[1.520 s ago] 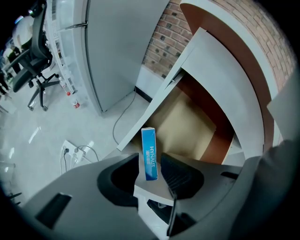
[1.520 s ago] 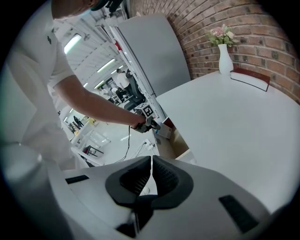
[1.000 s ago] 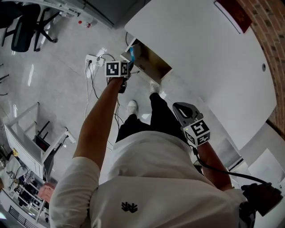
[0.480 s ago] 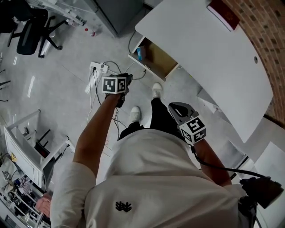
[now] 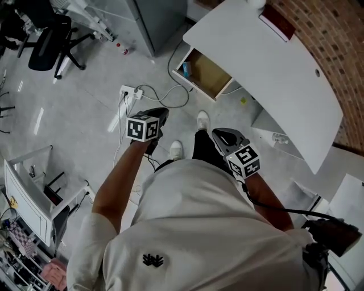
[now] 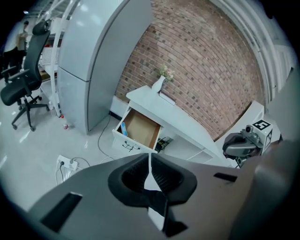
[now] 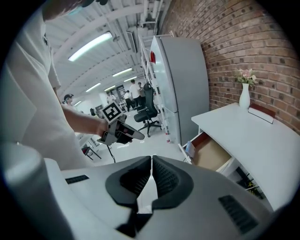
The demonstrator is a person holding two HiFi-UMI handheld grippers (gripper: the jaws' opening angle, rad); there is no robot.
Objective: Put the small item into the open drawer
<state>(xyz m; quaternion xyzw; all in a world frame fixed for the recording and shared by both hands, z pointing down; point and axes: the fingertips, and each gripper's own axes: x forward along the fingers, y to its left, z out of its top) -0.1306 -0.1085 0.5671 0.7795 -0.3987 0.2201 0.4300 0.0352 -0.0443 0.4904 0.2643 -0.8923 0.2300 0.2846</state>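
The wooden drawer (image 5: 209,75) stands pulled open from the white desk (image 5: 273,68). A small blue item (image 5: 185,69) lies inside it by the left wall; the left gripper view also shows this item (image 6: 123,128) in the drawer (image 6: 142,131). My left gripper (image 5: 161,112) hovers over the floor well short of the drawer, its jaws shut with nothing between them (image 6: 150,165). My right gripper (image 5: 219,132) is held close to my body, also shut and empty (image 7: 151,165). In the right gripper view the drawer (image 7: 212,153) is at the right.
A power strip with loose cables (image 5: 129,92) lies on the floor between me and the drawer. A grey cabinet (image 5: 159,17) stands left of the desk, an office chair (image 5: 48,40) further left. A vase (image 6: 158,84) and a book (image 5: 277,24) sit on the desk.
My left gripper has pulled back from the drawer towards my body and its jaws have closed empty. The blue item stays in the drawer. The view has backed away from the desk.
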